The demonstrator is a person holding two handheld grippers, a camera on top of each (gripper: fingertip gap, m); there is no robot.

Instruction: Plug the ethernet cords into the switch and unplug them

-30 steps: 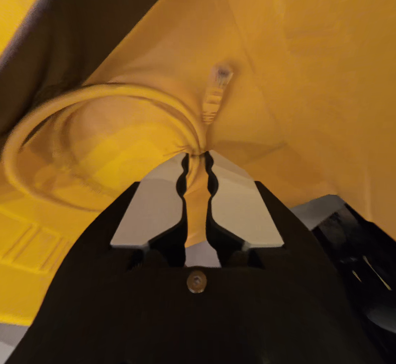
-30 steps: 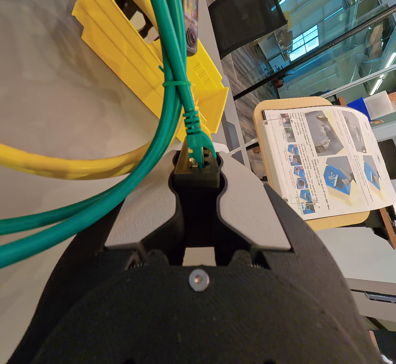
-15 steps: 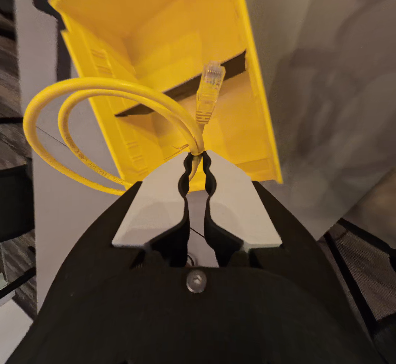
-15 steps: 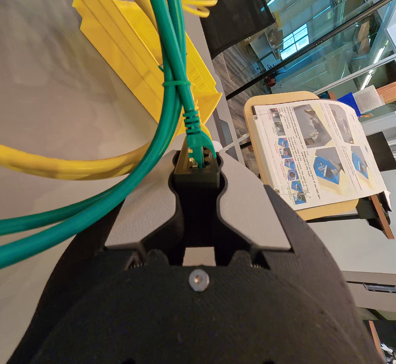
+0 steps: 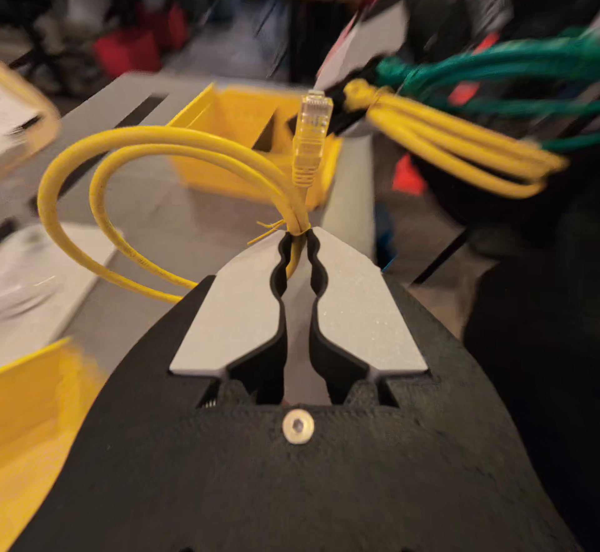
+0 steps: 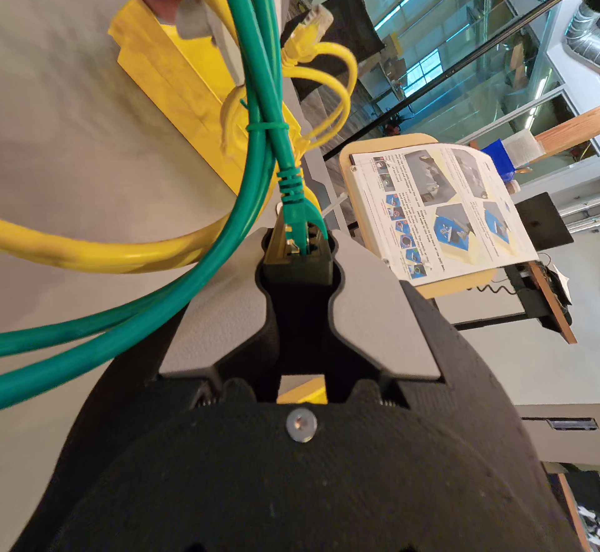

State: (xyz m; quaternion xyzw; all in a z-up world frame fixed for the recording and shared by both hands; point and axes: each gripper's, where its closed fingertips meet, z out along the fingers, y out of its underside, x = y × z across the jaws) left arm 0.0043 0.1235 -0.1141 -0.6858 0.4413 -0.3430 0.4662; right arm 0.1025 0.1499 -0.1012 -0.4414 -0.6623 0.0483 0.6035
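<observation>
Pinching yellow cord (image 5: 181, 143) in left tool (image 5: 299, 237) | right tool (image 6: 298, 263) clamps switch (image 6: 297, 263), green cord (image 6: 259, 58) plugged in

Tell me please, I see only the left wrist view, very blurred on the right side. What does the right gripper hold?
Observer: The right gripper is shut on a small black switch.
Operator: Is a cord already plugged in it?
Observer: Yes, a green ethernet cord sits in one port.
Operator: And my yellow plug, is it inserted?
Observer: No. From the right wrist view it hangs in the air beyond the switch, apart from it, its clear tip pointing away.
</observation>
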